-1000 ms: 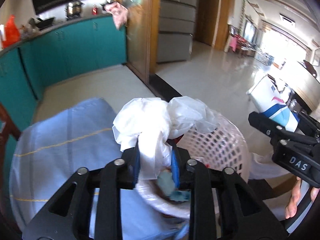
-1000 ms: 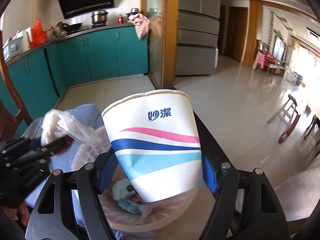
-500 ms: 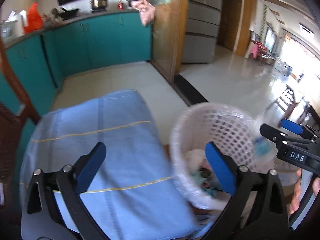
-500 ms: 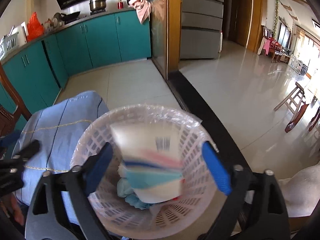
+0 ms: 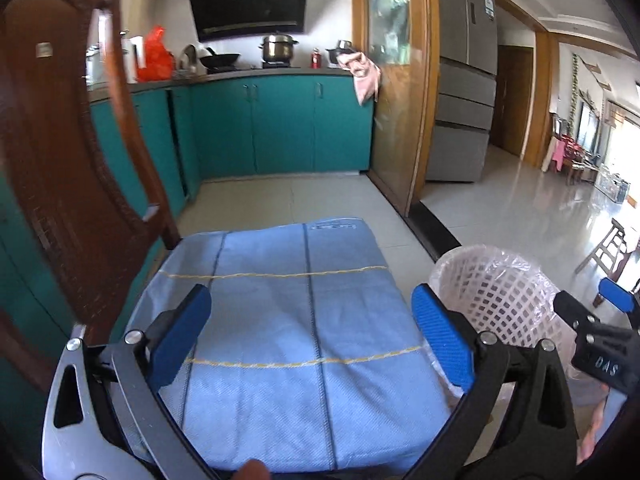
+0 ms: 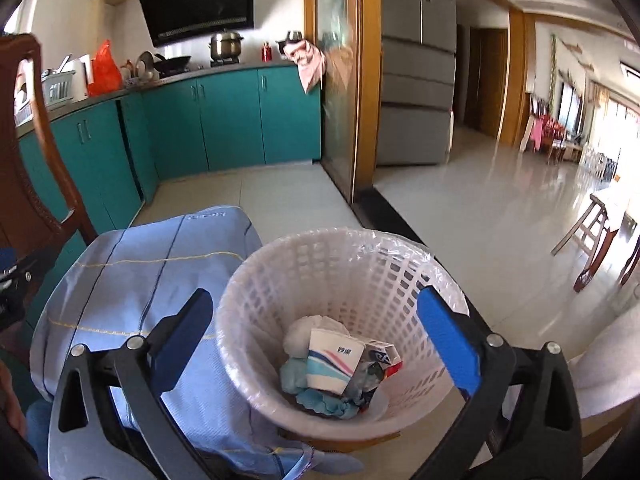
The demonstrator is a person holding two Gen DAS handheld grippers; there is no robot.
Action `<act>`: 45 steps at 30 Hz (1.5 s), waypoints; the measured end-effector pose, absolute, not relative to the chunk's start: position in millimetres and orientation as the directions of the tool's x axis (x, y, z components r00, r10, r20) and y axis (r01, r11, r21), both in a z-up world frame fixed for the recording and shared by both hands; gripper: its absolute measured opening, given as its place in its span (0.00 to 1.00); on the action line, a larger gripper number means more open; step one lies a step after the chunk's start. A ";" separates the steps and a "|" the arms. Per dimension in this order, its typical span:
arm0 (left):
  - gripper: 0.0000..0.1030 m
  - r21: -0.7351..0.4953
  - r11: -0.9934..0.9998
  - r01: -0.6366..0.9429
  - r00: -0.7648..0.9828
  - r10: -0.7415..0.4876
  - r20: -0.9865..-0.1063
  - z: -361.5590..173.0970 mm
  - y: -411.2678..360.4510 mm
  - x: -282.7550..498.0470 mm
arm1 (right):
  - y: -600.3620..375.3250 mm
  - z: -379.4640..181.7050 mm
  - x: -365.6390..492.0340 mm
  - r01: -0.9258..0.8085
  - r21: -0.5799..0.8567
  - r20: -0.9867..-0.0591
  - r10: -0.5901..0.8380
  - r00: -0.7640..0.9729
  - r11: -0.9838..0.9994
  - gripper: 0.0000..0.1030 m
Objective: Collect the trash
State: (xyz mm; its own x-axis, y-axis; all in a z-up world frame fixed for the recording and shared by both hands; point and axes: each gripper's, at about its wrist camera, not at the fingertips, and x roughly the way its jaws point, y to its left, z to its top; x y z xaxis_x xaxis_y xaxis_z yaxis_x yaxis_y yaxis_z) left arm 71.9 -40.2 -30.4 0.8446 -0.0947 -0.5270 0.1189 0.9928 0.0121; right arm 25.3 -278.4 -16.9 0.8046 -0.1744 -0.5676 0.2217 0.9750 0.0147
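A white lattice trash basket (image 6: 280,280) with a clear liner stands to the right of the blue cloth (image 5: 296,320); it also shows in the left wrist view (image 5: 496,280). Inside lie a paper cup (image 6: 334,362) with blue and pink stripes, a white plastic bag (image 6: 304,330), a small carton (image 6: 384,354) and teal scraps. My right gripper (image 6: 324,340) is open and empty above the basket. My left gripper (image 5: 312,336) is open and empty above the blue cloth.
A brown wooden chair back (image 5: 60,152) rises at the left. Teal kitchen cabinets (image 5: 280,128) line the back. A glass door (image 5: 392,100) and a fridge (image 5: 464,80) stand behind. A stool (image 6: 592,240) is on the tiled floor at right.
My left gripper let go of the white plastic bag and my right gripper let go of the paper cup; both fell into the basket. Both grippers opened, and the left one moved left over the cloth.
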 end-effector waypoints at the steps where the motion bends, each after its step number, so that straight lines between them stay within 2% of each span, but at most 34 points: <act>1: 0.97 0.017 0.994 0.107 0.845 -0.082 -0.528 -31.2 -37.6 67.3 | -274.7 -18.5 20.5 0.217 0.019 -0.563 -0.169 0.809 0.976 0.97; 5: 0.97 0.041 0.996 0.075 0.850 -0.043 -0.525 -28.7 -30.1 41.2 | -261.6 -14.5 -4.7 0.194 0.029 -0.534 -0.149 0.832 0.981 0.97; 12: 0.97 0.025 0.996 0.089 0.872 -0.066 -0.485 -9.8 -25.0 1.0 | -245.7 9.7 -36.9 0.201 -0.045 -0.483 -0.197 0.853 0.979 0.97; 16: 0.97 0.031 0.996 0.089 0.897 -0.066 -0.437 7.1 -23.2 -20.4 | -247.3 20.5 -48.9 0.205 -0.024 -0.460 -0.192 0.867 0.979 0.97; 45: 0.97 0.053 0.995 0.084 0.912 -0.055 -0.408 13.4 -26.1 -31.9 | -231.6 24.9 -52.4 0.168 -0.027 -0.456 -0.161 0.875 0.985 0.97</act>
